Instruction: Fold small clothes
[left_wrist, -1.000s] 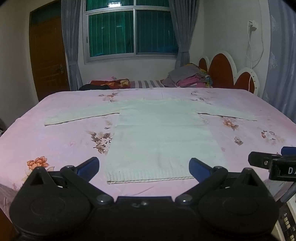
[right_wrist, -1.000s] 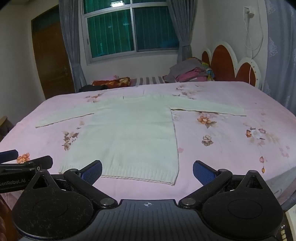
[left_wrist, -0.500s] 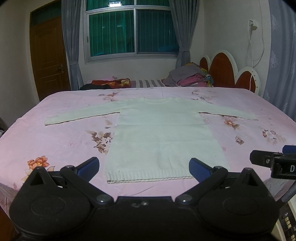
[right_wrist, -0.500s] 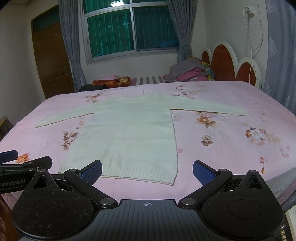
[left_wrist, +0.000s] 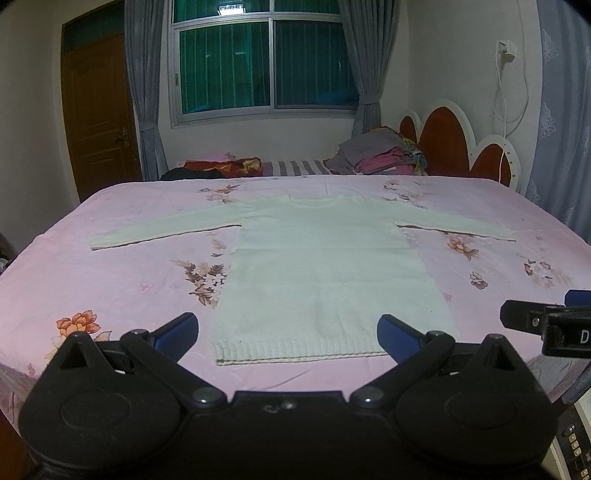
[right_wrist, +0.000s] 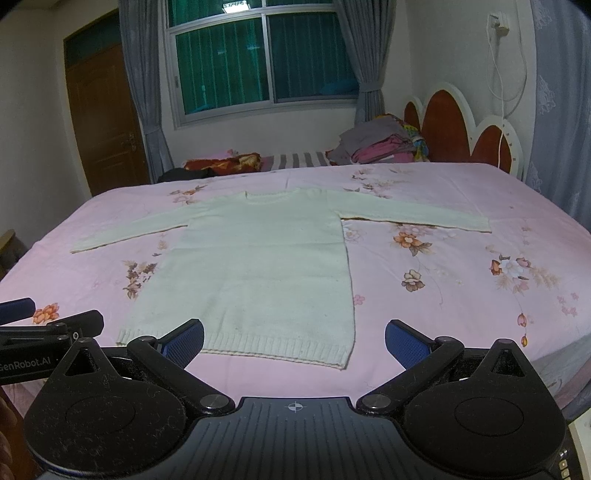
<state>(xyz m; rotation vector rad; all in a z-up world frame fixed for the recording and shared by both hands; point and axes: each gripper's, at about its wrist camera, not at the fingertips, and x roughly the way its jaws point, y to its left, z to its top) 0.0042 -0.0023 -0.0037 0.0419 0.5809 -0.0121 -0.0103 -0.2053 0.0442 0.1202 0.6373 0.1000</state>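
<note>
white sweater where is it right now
The white sweater lies flat on the pink floral bedsheet, sleeves spread, hem just ahead of both open tools; centred in the left wrist view, left of centre in the right.

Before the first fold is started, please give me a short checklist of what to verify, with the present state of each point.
1. Sweater lies flat on the bed, body unfolded: ok.
2. Both sleeves spread out to the sides, not tucked under: ok.
3. Left gripper open and holding nothing: ok.
4. Right gripper open and holding nothing: ok.
5. Fingers touching the hem: cannot tell; in both wrist views the tips sit at hem level, but their height over the cloth does not show.
6. Pile of clothes at the far end, apart from the sweater: ok.
</note>
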